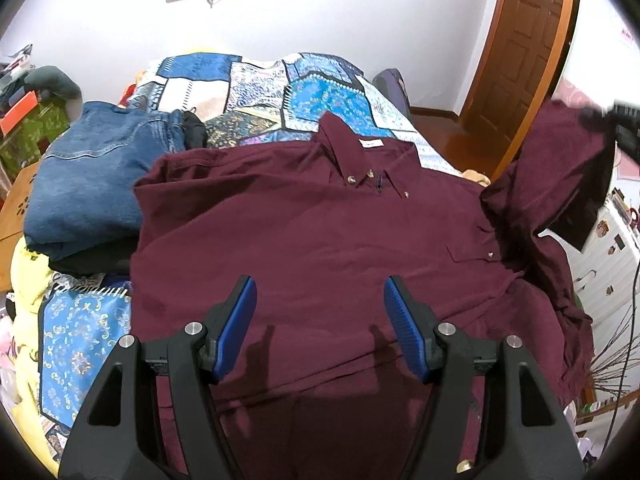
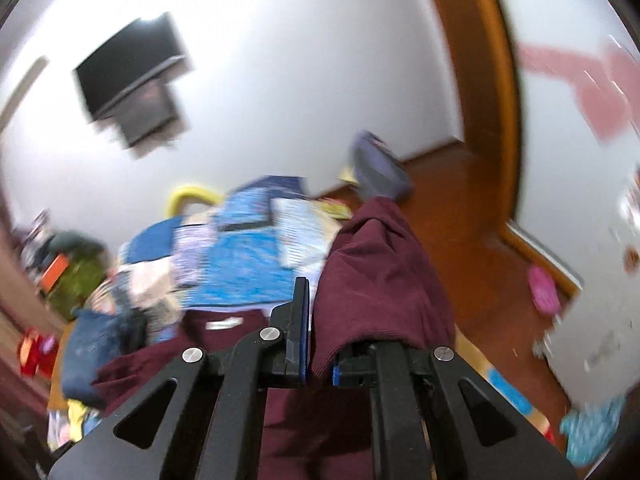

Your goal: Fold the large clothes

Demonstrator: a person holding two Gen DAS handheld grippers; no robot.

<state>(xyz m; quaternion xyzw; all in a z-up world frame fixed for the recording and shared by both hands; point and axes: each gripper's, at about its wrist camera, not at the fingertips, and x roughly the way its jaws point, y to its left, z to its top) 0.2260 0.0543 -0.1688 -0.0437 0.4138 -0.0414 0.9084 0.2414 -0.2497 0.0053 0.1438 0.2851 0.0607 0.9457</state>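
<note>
A maroon button-down shirt [image 1: 320,240] lies face up on the bed, collar at the far side. My left gripper [image 1: 320,300] hovers open over its lower front, blue pads apart with nothing between them. At the right, the shirt's sleeve [image 1: 560,168] is lifted off the bed, held by my right gripper [image 1: 616,120] at the frame edge. In the blurred right wrist view, my right gripper [image 2: 316,320] is shut on the maroon sleeve cloth [image 2: 376,272], which drapes over its right finger.
Folded blue jeans [image 1: 92,176] sit on a dark garment at the shirt's left. A patchwork quilt [image 1: 280,88] covers the bed. A wooden door [image 1: 520,48] and wood floor lie to the right; a screen [image 2: 132,76] hangs on the white wall.
</note>
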